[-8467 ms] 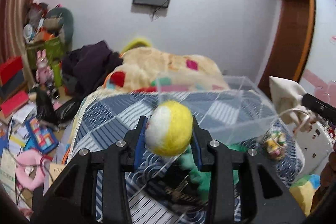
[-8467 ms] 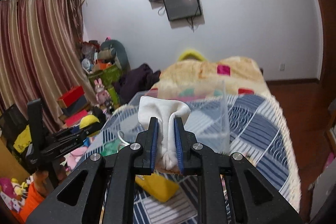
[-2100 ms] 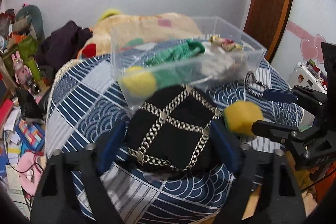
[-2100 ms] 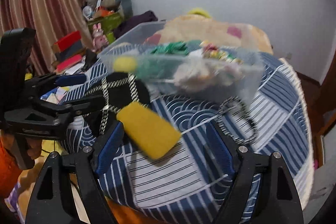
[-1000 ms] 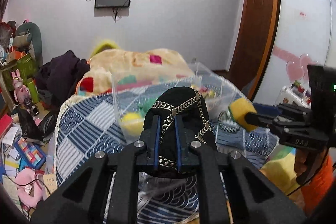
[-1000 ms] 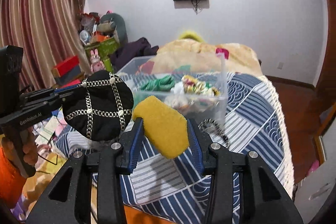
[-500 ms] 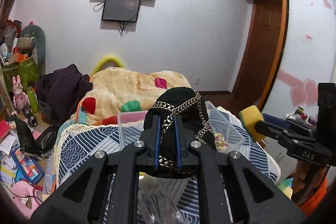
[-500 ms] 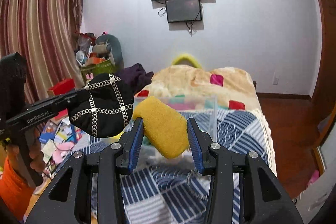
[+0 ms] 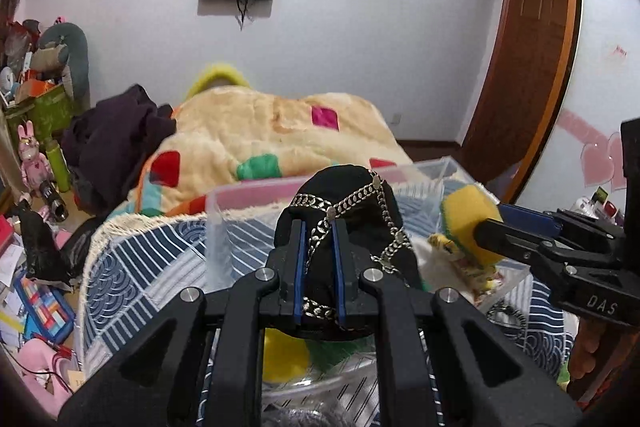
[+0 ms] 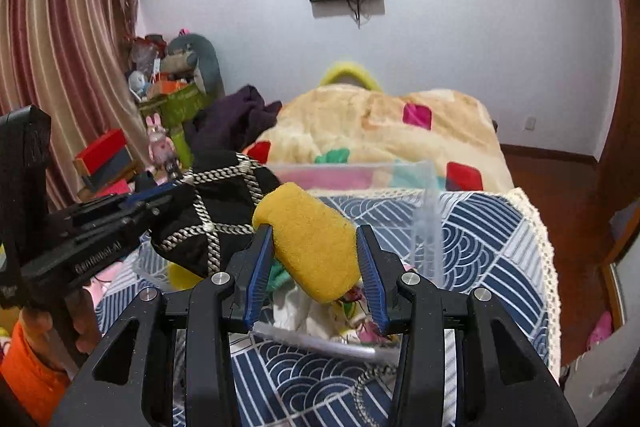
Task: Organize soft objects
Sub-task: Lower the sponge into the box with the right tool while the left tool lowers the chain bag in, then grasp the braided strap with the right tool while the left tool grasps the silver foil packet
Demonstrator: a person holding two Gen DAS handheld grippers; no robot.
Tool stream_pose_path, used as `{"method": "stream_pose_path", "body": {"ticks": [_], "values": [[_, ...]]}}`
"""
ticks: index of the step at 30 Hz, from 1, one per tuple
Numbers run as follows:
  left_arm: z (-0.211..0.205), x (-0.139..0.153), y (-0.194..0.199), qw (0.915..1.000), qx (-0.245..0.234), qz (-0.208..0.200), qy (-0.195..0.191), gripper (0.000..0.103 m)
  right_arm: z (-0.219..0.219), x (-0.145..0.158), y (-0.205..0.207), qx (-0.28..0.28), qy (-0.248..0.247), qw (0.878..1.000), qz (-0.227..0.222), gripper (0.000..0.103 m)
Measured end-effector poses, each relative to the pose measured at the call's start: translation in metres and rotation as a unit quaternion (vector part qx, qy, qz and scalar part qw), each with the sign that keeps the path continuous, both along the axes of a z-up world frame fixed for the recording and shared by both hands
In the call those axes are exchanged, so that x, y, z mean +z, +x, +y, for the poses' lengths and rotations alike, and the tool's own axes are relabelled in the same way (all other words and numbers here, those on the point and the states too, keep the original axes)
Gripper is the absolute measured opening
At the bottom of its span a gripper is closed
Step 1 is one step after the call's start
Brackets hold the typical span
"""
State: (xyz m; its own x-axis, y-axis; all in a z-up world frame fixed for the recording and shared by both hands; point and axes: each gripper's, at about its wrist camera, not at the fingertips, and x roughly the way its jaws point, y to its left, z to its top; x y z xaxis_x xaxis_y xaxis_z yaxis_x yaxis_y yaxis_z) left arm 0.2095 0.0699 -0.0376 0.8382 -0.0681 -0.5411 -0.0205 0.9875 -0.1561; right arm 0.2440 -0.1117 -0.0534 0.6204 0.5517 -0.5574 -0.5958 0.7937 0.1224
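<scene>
My left gripper (image 9: 317, 267) is shut on a black pouch with silver chains (image 9: 352, 215) and holds it above the clear plastic bin (image 9: 224, 195). The pouch also shows in the right wrist view (image 10: 216, 211). My right gripper (image 10: 314, 263) is shut on a yellow sponge (image 10: 312, 247), held over the bin (image 10: 424, 211); the sponge shows in the left wrist view (image 9: 466, 209). Inside the bin lie a yellow ball (image 9: 282, 357), a green soft item (image 9: 340, 351) and a white cloth (image 10: 308, 315).
The bin stands on a blue patterned bedspread (image 10: 480, 239). A cream blanket with coloured squares (image 9: 256, 131) lies behind it. A braided cord (image 10: 368, 387) lies in front of the bin. Toys and boxes (image 9: 32, 163) clutter the floor at left.
Both grippers have come lower and closer to the bin, each still holding its item. The bin's contents now show under the pouch and sponge.
</scene>
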Motion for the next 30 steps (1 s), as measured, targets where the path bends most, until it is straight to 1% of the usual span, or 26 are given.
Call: {"method": "stream_pose_path", "body": {"ticks": [4,7,9,13,15,17,20,22,23,24,26,27,29,30], "values": [[-0.002,-0.012,0.013,0.9998,-0.001,0.019,-0.001,0.012,0.009,-0.009,0.004,0.004,-0.016,1.000,0.008,0.039],[-0.004,-0.021,0.021,0.9992,-0.006,0.039,0.006,0.012,0.013,-0.014,0.005,0.007,-0.028,0.999,0.015,0.039],[-0.003,-0.025,0.023,0.9988,-0.009,0.048,0.006,0.013,0.012,-0.018,0.004,0.006,-0.034,0.999,0.019,0.042],[0.001,-0.026,0.020,0.9982,-0.016,0.057,-0.005,0.018,0.009,-0.015,0.004,0.001,-0.038,0.999,0.018,0.045],[0.003,-0.022,0.015,0.9983,-0.017,0.056,-0.008,0.021,0.005,-0.012,0.001,-0.003,-0.041,0.999,0.014,0.049],[0.004,-0.018,0.010,0.9984,-0.019,0.051,-0.011,0.027,0.004,-0.009,-0.002,-0.002,-0.041,0.999,0.008,0.052],[0.002,-0.004,-0.004,0.9990,-0.027,0.035,-0.010,0.033,-0.003,-0.002,-0.012,-0.002,-0.044,0.999,-0.009,0.054],[-0.001,0.006,-0.014,0.9993,-0.028,0.023,-0.004,0.044,-0.008,0.003,-0.018,-0.003,-0.043,0.999,-0.019,0.056],[-0.003,0.011,-0.020,0.9995,-0.028,0.015,0.000,0.048,-0.013,0.007,-0.023,-0.004,-0.041,0.999,-0.026,0.058],[-0.004,0.016,-0.026,0.9996,-0.028,0.006,0.004,0.055,-0.017,0.009,-0.027,-0.004,-0.039,0.999,-0.032,0.061],[-0.006,0.024,-0.038,0.9994,-0.030,-0.009,0.013,0.063,-0.024,0.014,-0.033,-0.008,-0.035,0.998,-0.042,0.066],[-0.007,0.027,-0.043,0.9993,-0.030,-0.013,0.017,0.065,-0.027,0.015,-0.035,-0.010,-0.033,0.998,-0.046,0.067],[-0.007,0.032,-0.053,0.9992,-0.029,-0.018,0.022,0.074,-0.035,0.018,-0.041,-0.014,-0.032,0.998,-0.053,0.067],[-0.008,0.033,-0.058,0.9992,-0.028,-0.019,0.023,0.076,-0.037,0.018,-0.043,-0.015,-0.032,0.998,-0.054,0.068]]}}
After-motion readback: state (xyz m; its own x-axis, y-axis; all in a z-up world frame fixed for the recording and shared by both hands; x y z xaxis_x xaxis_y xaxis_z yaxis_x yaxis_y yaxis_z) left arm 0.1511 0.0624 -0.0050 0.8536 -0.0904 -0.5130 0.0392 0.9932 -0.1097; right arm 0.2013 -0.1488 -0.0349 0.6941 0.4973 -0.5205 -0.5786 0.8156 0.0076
